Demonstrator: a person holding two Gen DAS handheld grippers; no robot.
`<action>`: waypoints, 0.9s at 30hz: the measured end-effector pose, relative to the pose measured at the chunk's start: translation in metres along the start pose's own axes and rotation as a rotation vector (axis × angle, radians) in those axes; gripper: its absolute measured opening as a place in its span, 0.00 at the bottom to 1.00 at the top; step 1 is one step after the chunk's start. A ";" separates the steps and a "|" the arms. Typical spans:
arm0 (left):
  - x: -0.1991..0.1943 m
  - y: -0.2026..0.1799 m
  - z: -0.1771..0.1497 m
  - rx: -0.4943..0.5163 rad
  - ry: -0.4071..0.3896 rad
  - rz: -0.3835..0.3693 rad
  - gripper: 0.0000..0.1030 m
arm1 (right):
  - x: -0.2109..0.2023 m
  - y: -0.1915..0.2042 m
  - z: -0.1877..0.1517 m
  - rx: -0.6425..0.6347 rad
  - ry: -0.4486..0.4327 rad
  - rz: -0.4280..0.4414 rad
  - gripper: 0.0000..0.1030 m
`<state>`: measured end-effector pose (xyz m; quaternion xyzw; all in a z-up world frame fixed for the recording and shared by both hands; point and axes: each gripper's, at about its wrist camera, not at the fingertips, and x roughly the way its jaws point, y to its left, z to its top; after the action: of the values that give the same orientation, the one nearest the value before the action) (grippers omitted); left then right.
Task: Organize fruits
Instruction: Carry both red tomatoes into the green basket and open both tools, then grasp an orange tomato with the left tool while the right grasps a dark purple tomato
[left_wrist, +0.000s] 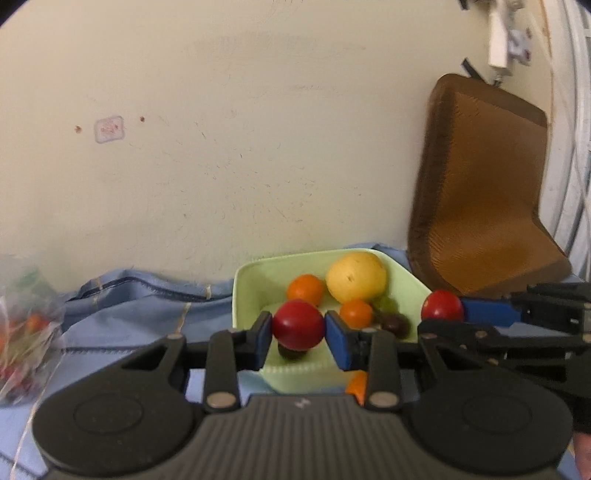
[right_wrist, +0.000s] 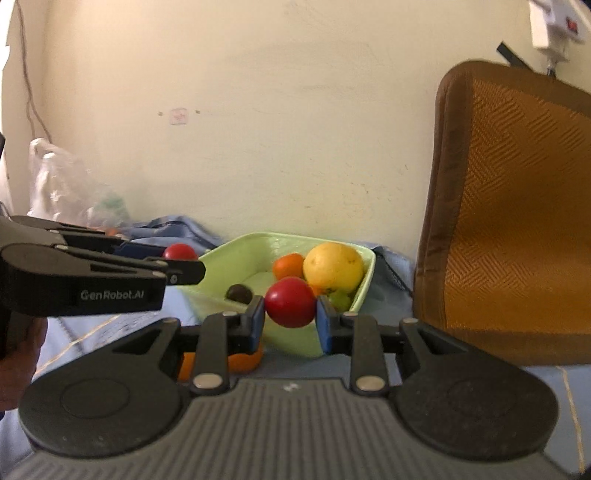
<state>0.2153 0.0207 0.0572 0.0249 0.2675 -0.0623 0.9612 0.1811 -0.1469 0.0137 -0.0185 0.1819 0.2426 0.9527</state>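
A clear plastic bag (left_wrist: 26, 325) of fruit lies at the left on the blue cloth (left_wrist: 140, 306). The left gripper (left_wrist: 297, 334) clamps its jaws on a red tomato (left_wrist: 297, 325) before the green bowl (left_wrist: 247, 291), which holds a yellow citrus (left_wrist: 356, 275) and oranges (left_wrist: 306, 290). The right gripper (right_wrist: 290, 314) grips another tomato (right_wrist: 290, 302) beside a brown cushion (right_wrist: 517, 221).

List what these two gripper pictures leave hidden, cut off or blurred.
- Plastic bag: left view, blurred and cut by the edge; contents unclear.
- Orange fruit before the green bowl: right view, mostly behind the right gripper.
- Dark fruit: left view, under the red tomato.
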 end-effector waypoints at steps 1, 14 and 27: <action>0.007 0.001 0.001 -0.002 0.006 0.000 0.30 | 0.006 -0.002 0.000 0.002 0.005 -0.001 0.31; 0.041 0.013 0.001 -0.052 0.055 0.031 0.45 | 0.045 -0.010 0.003 -0.005 0.015 -0.007 0.51; -0.050 0.025 -0.041 -0.126 0.036 -0.082 0.46 | -0.019 -0.009 -0.017 0.052 0.032 0.070 0.51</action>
<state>0.1552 0.0537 0.0482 -0.0453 0.2888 -0.0842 0.9526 0.1640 -0.1654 0.0046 0.0087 0.2041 0.2705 0.9408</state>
